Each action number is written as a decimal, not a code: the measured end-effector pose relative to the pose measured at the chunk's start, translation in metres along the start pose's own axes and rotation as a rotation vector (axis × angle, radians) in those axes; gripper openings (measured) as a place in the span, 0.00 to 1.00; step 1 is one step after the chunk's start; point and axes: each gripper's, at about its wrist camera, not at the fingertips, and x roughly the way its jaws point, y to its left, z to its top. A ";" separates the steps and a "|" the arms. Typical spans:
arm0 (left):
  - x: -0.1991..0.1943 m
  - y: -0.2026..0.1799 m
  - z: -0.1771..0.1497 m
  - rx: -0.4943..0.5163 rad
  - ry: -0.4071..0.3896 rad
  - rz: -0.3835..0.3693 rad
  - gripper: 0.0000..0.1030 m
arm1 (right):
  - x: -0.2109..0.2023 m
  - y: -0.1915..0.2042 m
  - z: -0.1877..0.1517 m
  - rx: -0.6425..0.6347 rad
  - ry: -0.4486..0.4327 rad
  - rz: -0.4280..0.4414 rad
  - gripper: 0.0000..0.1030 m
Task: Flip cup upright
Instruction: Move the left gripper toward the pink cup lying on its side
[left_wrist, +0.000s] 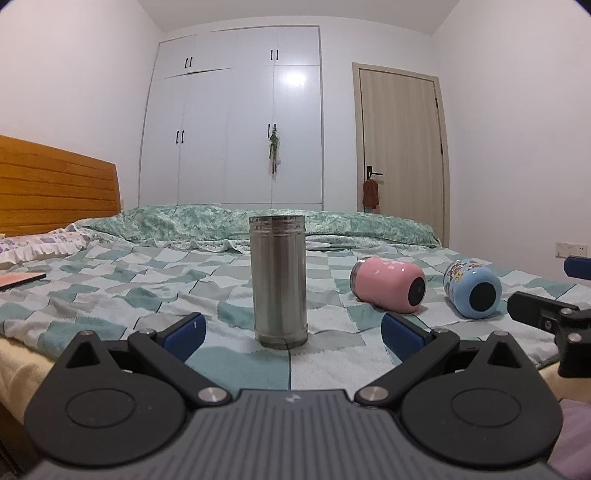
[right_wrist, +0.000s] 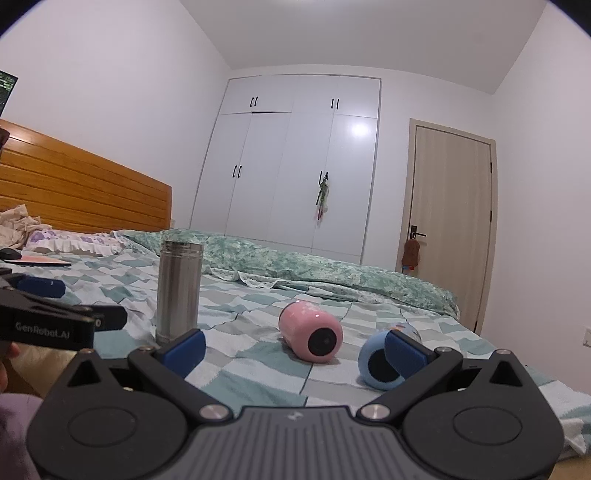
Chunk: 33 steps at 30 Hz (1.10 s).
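Note:
A steel cup (left_wrist: 279, 280) stands upright on the checked bedspread (left_wrist: 110, 295), just beyond and between my open left gripper (left_wrist: 291, 336). A pink cup (left_wrist: 388, 288) and a blue cartoon cup (left_wrist: 472, 290) lie on their sides to its right, bases toward me. In the right wrist view the steel cup (right_wrist: 179, 290) stands at left. The pink cup (right_wrist: 310, 334) lies ahead of my open, empty right gripper (right_wrist: 295, 349). The blue cup (right_wrist: 376, 360) lies partly behind the right fingertip (right_wrist: 404, 352). The right gripper also shows at the left view's right edge (left_wrist: 546, 314).
A folded green quilt (left_wrist: 258, 221) lies across the bed's far side. A wooden headboard (left_wrist: 55, 188), pillow (right_wrist: 70, 240) and flat pink book (right_wrist: 44, 261) are at left. A white wardrobe (left_wrist: 236, 122) and door (left_wrist: 402, 140) stand behind. The left gripper shows at the left of the right view (right_wrist: 55, 314).

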 end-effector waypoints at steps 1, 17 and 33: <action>0.003 0.000 0.003 0.004 0.000 -0.006 1.00 | 0.004 -0.001 0.001 -0.001 0.000 -0.003 1.00; 0.081 -0.050 0.042 0.118 0.087 -0.196 1.00 | 0.075 -0.046 0.026 -0.030 0.077 -0.047 1.00; 0.178 -0.102 0.073 0.174 0.226 -0.248 1.00 | 0.137 -0.116 0.031 -0.063 0.158 -0.053 1.00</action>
